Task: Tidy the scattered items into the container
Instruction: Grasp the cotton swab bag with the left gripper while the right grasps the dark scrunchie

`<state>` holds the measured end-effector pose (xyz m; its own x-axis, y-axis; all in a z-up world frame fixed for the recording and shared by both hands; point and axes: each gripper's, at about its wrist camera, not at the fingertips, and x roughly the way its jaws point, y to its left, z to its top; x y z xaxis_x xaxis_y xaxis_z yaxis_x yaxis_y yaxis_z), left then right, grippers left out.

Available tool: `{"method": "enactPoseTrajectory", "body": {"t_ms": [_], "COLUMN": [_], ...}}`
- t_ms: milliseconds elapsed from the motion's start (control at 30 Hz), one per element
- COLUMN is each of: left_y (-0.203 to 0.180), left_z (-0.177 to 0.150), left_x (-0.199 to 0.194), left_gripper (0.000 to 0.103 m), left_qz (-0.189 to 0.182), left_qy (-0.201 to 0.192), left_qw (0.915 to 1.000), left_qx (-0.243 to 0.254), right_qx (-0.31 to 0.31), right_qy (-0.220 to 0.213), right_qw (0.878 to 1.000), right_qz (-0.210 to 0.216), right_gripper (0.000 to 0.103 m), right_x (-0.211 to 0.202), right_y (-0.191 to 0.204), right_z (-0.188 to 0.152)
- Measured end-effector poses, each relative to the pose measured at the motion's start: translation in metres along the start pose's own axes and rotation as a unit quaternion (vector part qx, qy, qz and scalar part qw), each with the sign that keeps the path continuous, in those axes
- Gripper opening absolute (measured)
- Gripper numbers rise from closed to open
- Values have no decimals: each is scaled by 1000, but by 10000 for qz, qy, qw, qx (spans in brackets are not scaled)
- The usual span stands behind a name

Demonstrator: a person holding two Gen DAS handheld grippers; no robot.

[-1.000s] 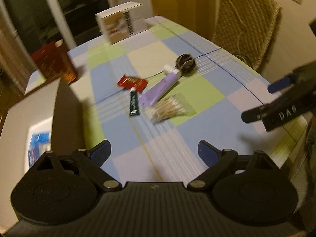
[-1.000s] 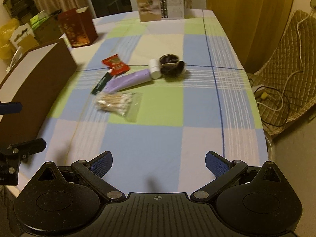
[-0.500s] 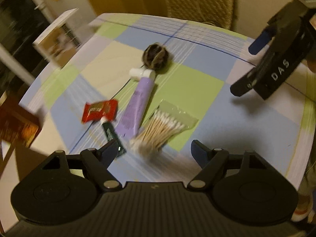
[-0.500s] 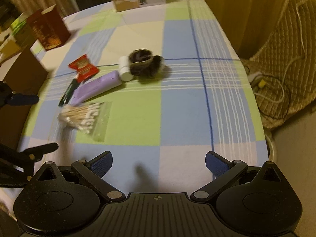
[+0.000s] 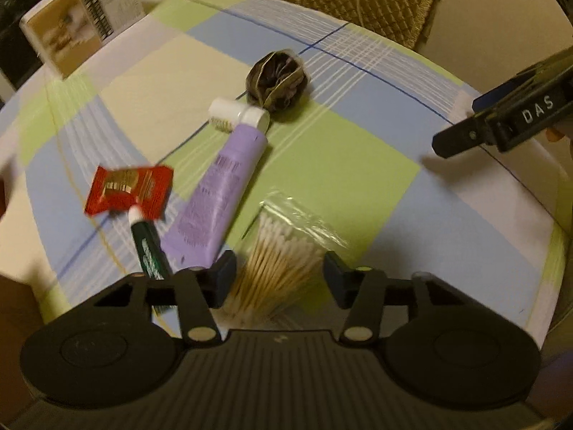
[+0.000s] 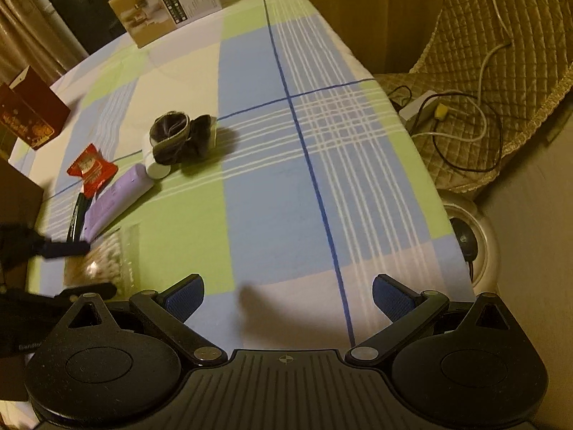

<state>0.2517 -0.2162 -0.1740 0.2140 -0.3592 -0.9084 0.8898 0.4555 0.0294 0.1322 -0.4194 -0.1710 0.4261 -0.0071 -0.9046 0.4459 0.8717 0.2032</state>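
A clear bag of cotton swabs [image 5: 283, 261] lies on the checked tablecloth between the fingers of my left gripper [image 5: 279, 277]. The jaws are open but narrowed, one on each side of the bag. Left of the bag lie a purple tube [image 5: 222, 193], a small green tube [image 5: 148, 247] and a red packet [image 5: 129, 190]. A dark scrunchie [image 5: 277, 80] sits beyond the tube's white cap. My right gripper [image 6: 288, 297] hovers open over bare cloth near the table's front edge, holding nothing. The brown container's wall [image 6: 18, 197] shows at the left edge.
A white carton [image 6: 164, 3] stands at the far end of the table and a dark red box [image 6: 28, 114] at the far left. To the right of the table is a quilted chair [image 6: 501, 53] with cables and a round white object on the floor.
My left gripper has moved forward and down onto the cotton swab bag, and its jaws have narrowed around it. My right gripper has tilted and shifted a little to the right.
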Motion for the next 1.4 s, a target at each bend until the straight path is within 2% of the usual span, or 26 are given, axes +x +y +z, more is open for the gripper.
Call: {"method": "enactPoseTrajectory", "body": {"t_ms": [67, 133, 267, 400, 467, 533, 667, 700, 733, 767, 833, 867, 900, 967, 1000, 1033, 1067, 1100, 1167, 1233, 1300, 1333, 1400], "left_y": [5, 12, 28, 44, 52, 57, 60, 60, 61, 62, 62, 61, 61, 60, 59, 58, 56, 55, 53, 52, 51, 50, 49], "left_z": [-9, -20, -47, -63, -67, -70, -70, -69, -70, -70, -71, -71, -71, -71, -71, -71, -70, -69, -68, -68, -69, -69, -70], "left_x": [-5, -11, -25, -32, -33, -33, -30, -29, -29, -29, -30, -30, -29, -29, -28, -28, -27, -26, -24, -23, -23, -24, -25], "left_gripper": [32, 25, 25, 27, 28, 29, 30, 31, 31, 31, 31, 31, 32, 36, 42, 56, 59, 59, 56, 38, 33, 28, 24], "left_qz": [61, 195, 583, 785, 811, 834, 843, 847, 843, 832, 819, 815, 803, 755, 720, 662, 601, 603, 666, 771, 850, 843, 764], "left_qy": [54, 117, 150, 78, 30, -27, -119, -143, -163, -175, -197, -209, -223, -233, -235, -230, -216, -205, -199, -229, -247, -251, -255], "left_qw": [9988, 9940, 9699, 9473, 9394, 9357, 9330, 9325, 9321, 9318, 9314, 9317, 9323, 9343, 9360, 9385, 9410, 9426, 9458, 9477, 9503, 9512, 9527], "left_qx": [-479, -1072, -2359, -3106, -3331, -3429, -3496, -3508, -3518, -3530, -3542, -3534, -3520, -3476, -3437, -3381, -3324, -3279, -3171, -3087, -2985, -2959, -2930], "right_qx": [-29, -69, -286, -851, -1118, -1136, -1038, -1004, -960, -887, -640, -567, -535, -493, -471, -497, -554, -591, -601, -540, -581, -623, -637], "right_qy": [-78, -219, -525, -779, -866, -957, -1233, -1230, -1176, -1086, -926, -896, -894, -759, -732, -751, -788, -815, -851, -876, -898, -914, -962], "right_qw": [10000, 9997, 9976, 9924, 9888, 9866, 9815, 9819, 9829, 9847, 9893, 9903, 9909, 9917, 9920, 9918, 9912, 9908, 9910, 9911, 9909, 9907, 9894], "right_qz": [23, 80, 343, 435, 469, 672, 1038, 1034, 1042, 1035, 933, 903, 854, 908, 909, 905, 906, 903, 839, 847, 815, 799, 885], "right_gripper": [103, 103, 103, 103, 103, 103, 103, 91, 84, 79, 79, 74, 60, 44, 41, 38, 33, 32, 32, 32, 32, 32, 32], "right_x": [0, 0, 3, 11, 16, 19, 21, 25, 31, 38, 54, 59, 64, 71, 72, 71, 69, 67, 60, 52, 42, 36, 24], "right_y": [1, 4, 15, 34, 42, 47, 58, 61, 63, 65, 64, 62, 60, 57, 55, 54, 54, 53, 52, 50, 50, 51, 50], "right_z": [1, 4, 16, 29, 34, 41, 59, 64, 69, 74, 81, 82, 83, 85, 84, 83, 81, 79, 74, 67, 59, 55, 47]}}
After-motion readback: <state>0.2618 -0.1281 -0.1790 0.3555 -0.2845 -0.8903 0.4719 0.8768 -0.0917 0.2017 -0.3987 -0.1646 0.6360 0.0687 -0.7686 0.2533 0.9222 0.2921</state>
